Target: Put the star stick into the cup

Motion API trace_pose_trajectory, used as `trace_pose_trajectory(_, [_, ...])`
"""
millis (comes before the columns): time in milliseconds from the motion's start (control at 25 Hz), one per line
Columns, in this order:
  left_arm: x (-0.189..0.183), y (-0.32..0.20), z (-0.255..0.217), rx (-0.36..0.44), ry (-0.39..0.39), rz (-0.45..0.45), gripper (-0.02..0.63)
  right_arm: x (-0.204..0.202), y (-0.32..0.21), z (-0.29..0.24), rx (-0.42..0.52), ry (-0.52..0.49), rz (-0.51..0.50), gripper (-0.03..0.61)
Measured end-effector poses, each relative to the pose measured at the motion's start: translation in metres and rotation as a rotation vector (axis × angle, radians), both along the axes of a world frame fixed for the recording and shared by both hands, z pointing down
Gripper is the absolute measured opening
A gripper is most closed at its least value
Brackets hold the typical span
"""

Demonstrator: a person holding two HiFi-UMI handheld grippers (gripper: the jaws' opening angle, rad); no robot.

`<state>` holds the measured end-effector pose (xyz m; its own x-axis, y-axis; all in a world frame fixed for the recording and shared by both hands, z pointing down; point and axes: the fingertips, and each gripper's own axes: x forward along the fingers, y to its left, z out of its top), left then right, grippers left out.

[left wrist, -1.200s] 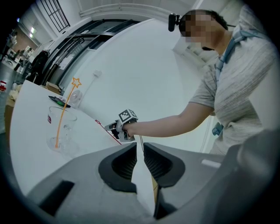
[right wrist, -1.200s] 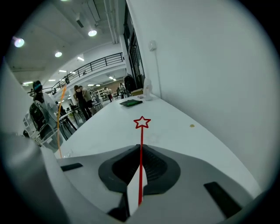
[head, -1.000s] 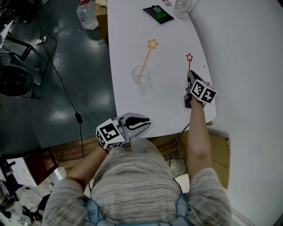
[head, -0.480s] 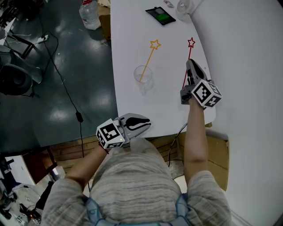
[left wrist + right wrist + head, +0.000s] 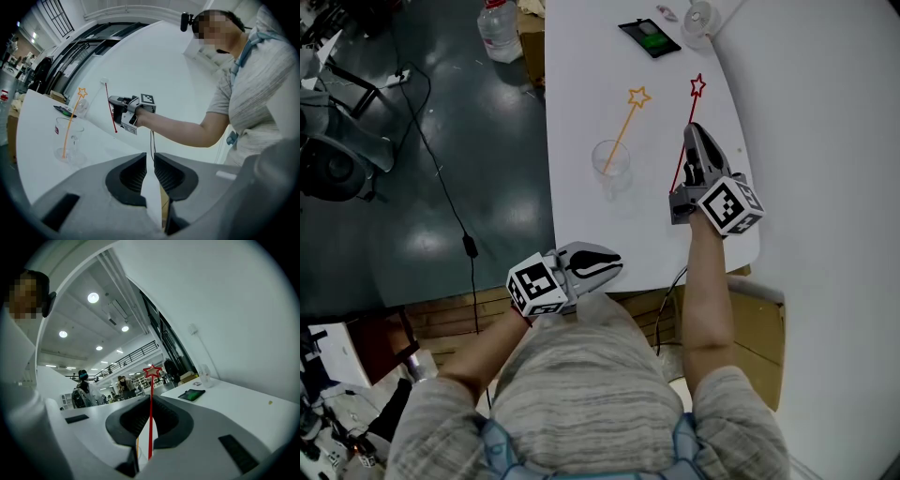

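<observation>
Between the jaws of the right hand-held gripper (image 5: 692, 131): red star stick (image 5: 697, 86), pinched mid-shaft. Star end sticks out toward 12 o'clock, tail end pokes out back toward 7. In the left gripper view it hangs near upright, slightly tilted.

Cup (image 5: 610, 159) stands on the worktop (image 5: 581, 220) at roughly 9 o'clock from that gripper, apart from it. Orange star stick (image 5: 638, 97) is already in it, leaning toward 1 o'clock.

Left hand-held gripper (image 5: 616, 262) sits at the worktop's 6 o'clock edge, jaws pressed together, nothing between them.

Phone (image 5: 649, 37) lies at the far 12 o'clock end. Bottle (image 5: 497, 28) is on the floor at 11.
</observation>
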<state>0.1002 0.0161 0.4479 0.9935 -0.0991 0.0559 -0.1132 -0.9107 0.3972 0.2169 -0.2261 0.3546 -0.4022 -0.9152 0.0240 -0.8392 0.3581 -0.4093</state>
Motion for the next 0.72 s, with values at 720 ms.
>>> trace_pose_trajectory(720, [-0.007, 0.001, 0.001, -0.010, 0.003, -0.005, 0.058, -0.056, -0.006, -0.028, 0.190, -0.177, -0.077, 0.018])
